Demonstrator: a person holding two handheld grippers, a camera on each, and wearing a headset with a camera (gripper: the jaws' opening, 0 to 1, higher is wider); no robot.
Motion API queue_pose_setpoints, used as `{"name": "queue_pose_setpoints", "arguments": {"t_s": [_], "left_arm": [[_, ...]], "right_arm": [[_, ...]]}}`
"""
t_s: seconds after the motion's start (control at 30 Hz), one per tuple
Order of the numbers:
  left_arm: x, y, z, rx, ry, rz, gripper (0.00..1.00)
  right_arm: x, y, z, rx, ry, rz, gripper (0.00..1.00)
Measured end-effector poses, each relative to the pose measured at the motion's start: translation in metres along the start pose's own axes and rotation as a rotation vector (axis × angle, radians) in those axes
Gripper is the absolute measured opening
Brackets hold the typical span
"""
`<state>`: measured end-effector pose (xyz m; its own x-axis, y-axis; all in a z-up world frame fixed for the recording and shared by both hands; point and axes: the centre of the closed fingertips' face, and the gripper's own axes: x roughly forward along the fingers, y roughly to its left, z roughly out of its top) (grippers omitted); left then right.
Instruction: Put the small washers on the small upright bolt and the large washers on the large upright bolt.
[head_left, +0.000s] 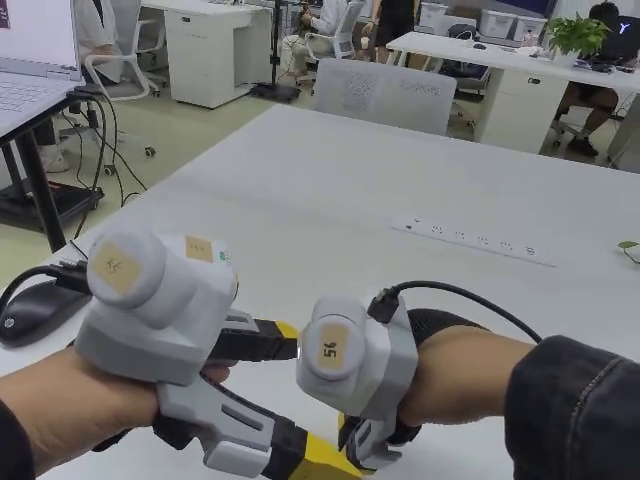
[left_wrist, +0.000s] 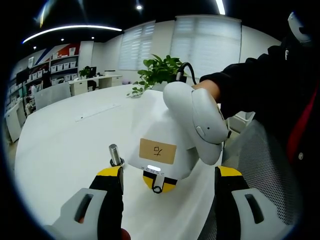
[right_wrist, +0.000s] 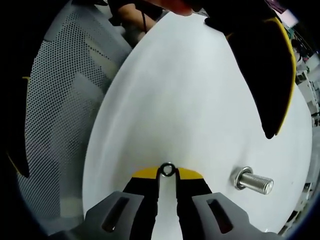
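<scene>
My right gripper (right_wrist: 167, 176) is shut on a small metal washer (right_wrist: 167, 169), pinched edge-on at its yellow tips just above the white table (right_wrist: 190, 100). A threaded upright bolt (right_wrist: 252, 181) stands on the table close beside it. In the left gripper view, the same bolt (left_wrist: 115, 155) rises by my left jaw, and the right gripper (left_wrist: 157, 182) hangs tip-down with the washer (left_wrist: 157, 189). My left gripper (left_wrist: 170, 172) is open wide, its jaws on either side of the right gripper. In the head view, the left gripper (head_left: 310, 400) and the right gripper (head_left: 365, 450) are close together at the table's near edge.
A white power strip (head_left: 470, 240) lies across the table's middle. A black mouse (head_left: 30, 310) sits at the left edge. A grey mesh chair (right_wrist: 55, 100) stands at the near side, another chair (head_left: 385, 95) at the far side. A potted plant (left_wrist: 160, 72) stands at the table's end.
</scene>
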<state>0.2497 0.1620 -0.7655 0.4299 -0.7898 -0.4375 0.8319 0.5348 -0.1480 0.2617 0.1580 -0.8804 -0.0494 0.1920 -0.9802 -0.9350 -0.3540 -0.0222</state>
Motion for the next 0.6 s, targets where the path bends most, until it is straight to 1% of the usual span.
{"name": "queue_pose_setpoints", "arguments": {"t_s": [0.2, 0.6], "left_arm": [[-0.0002, 0.0005, -0.0004, -0.001, 0.001, 0.000, 0.74], [0.0020, 0.0023, -0.0017, -0.004, 0.005, -0.002, 0.74]], "right_arm": [[-0.0004, -0.0004, -0.0004, 0.019, -0.019, 0.000, 0.13], [0.0002, -0.0009, -0.0021, 0.032, -0.022, 0.001, 0.13]]}}
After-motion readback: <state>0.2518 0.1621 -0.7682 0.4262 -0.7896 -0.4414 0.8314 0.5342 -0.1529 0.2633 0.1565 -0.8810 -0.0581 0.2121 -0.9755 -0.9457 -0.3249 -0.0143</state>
